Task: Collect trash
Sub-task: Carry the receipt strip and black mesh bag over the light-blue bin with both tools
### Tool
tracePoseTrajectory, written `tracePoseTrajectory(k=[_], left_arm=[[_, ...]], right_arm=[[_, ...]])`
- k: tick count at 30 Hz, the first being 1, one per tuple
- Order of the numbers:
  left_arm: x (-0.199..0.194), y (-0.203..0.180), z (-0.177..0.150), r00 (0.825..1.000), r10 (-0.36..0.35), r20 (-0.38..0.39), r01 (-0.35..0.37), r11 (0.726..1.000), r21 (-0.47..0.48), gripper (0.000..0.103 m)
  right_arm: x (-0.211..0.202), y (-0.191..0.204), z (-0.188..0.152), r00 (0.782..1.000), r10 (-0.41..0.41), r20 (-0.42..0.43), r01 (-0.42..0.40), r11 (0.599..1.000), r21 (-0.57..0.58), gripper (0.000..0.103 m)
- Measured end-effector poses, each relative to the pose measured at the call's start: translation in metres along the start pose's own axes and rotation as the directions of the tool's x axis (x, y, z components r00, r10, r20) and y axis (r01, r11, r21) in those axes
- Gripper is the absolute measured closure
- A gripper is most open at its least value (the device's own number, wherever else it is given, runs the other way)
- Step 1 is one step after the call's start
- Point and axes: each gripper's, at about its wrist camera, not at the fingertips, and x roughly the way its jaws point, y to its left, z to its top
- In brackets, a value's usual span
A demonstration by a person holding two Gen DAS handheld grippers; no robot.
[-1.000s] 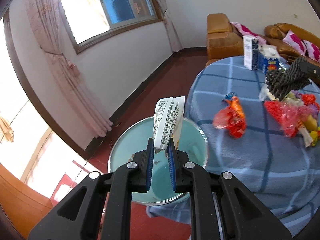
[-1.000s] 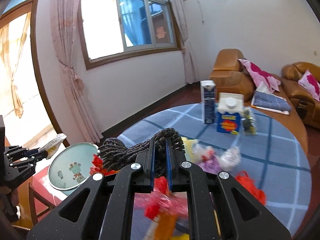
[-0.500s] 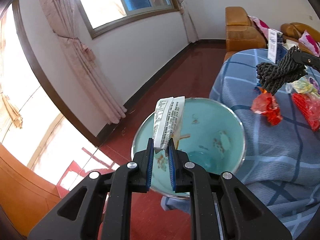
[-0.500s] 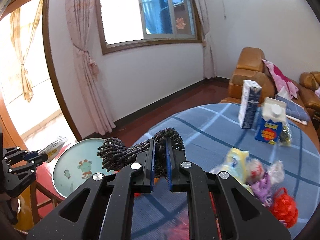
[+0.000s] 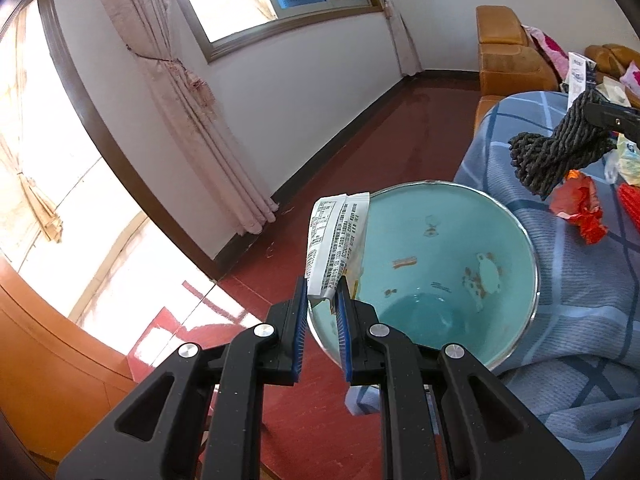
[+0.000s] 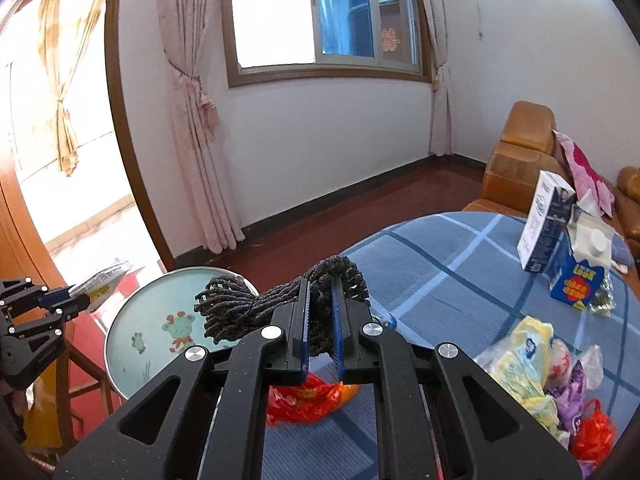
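So on my left side, my left gripper (image 5: 323, 300) is pinching the bottom end of a white wrapper (image 5: 336, 246), which stands up lengthwise out of the fingers with its top leaning toward the bin rim. The teal bin (image 5: 500, 356) sits just ahead and to the right of those fingers, mouth wide open, so I'd guess a small nudge right puts the wrapper over the hole. Moving over, my right gripper (image 6: 320, 316) is clamped on a dark bundle of cord (image 6: 256, 308) that trails out to the left of the fingers, toward the same bin (image 6: 120, 320), which is left and below. The left hand looks nearer, so it probably drops first.
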Motion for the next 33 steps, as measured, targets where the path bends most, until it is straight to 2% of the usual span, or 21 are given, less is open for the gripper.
tracePoseTrajectory(k=[12,33], left_arm=[[0.006,0.002,-0.002,0.999,0.032,-0.02,-0.032,0.999,0.003,0.089],[0.005,0.0,-0.001,1.0,0.013,-0.025,-0.012,1.0,0.025,0.089]], right_arm=[[0.019,0.023,0.005,1.0,0.008,-0.026,-0.01,0.997,-0.075,0.093],[0.035,0.043,0.001,0.998,0.019,-0.065,-0.03,0.985,-0.169,0.093]])
